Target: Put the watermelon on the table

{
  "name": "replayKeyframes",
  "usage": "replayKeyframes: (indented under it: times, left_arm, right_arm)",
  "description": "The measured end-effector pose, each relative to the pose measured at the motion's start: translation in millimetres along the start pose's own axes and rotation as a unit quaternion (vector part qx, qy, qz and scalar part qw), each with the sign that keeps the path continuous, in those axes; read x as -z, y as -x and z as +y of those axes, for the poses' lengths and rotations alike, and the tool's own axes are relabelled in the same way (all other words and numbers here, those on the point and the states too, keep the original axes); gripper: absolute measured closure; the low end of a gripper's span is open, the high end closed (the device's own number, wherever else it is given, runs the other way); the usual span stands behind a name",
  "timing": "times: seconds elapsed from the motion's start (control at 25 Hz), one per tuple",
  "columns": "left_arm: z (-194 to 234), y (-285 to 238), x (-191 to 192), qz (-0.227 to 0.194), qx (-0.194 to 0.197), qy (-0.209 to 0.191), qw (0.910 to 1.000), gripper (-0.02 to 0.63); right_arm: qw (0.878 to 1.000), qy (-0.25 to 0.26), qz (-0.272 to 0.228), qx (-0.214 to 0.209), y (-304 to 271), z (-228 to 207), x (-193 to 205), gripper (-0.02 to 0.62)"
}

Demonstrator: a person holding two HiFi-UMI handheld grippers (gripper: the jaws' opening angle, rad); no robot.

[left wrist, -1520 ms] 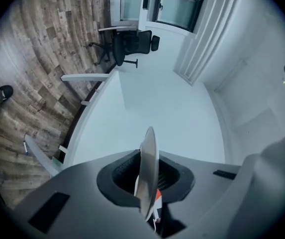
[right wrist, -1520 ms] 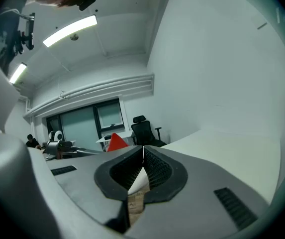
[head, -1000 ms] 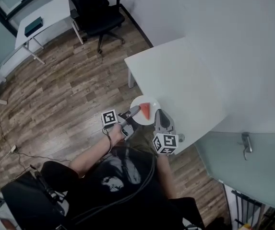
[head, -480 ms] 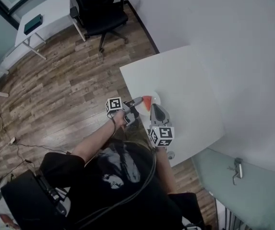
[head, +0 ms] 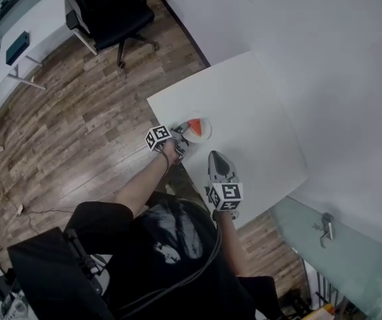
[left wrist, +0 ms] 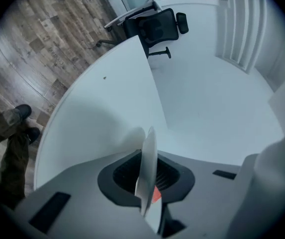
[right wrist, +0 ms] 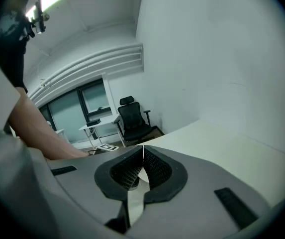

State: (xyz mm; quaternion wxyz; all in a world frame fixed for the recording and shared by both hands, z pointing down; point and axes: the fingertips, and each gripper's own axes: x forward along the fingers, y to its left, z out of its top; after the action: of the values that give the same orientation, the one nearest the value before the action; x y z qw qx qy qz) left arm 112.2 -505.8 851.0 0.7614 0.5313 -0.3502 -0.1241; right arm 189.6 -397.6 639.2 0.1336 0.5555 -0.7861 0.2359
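Note:
A red watermelon wedge (head: 194, 125) lies on a small white plate (head: 201, 131) over the near left edge of the white table (head: 251, 105). My left gripper (head: 183, 134) is shut on the plate's rim. In the left gripper view the plate (left wrist: 147, 156) stands edge-on between the pads, with a bit of red watermelon (left wrist: 155, 196) behind it. Whether the plate rests on the table I cannot tell. My right gripper (head: 216, 159) hangs over the table's near edge, a little apart from the plate, shut with nothing in it (right wrist: 142, 154).
A black office chair (head: 107, 9) stands on the wood floor beyond the table's far corner, a white desk (head: 24, 52) farther left. A white wall borders the table's right side. A glass door with a handle (head: 324, 229) is at the lower right.
My left gripper has carried the plate with the watermelon forward and down over the table's edge. The right gripper has dropped back from the plate.

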Motion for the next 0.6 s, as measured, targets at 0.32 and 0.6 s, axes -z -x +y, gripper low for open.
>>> replayKeyframes:
  times: [0.32, 0.6]
  left_arm:
    - [0.5, -2.7, -17.4, 0.014, -0.156, -0.170, 0.9729, 0.360]
    - [-4.1, 21.5, -23.0, 0.010, -0.158, -0.192, 0.9685, 0.281]
  right_arm:
    - [1.000, -0.021, 0.001, -0.001, -14.8, -8.4, 0.9, 0.583]
    - [1.000, -0.004, -0.006, -0.009, -23.3, -3.1, -5.1, 0.583]
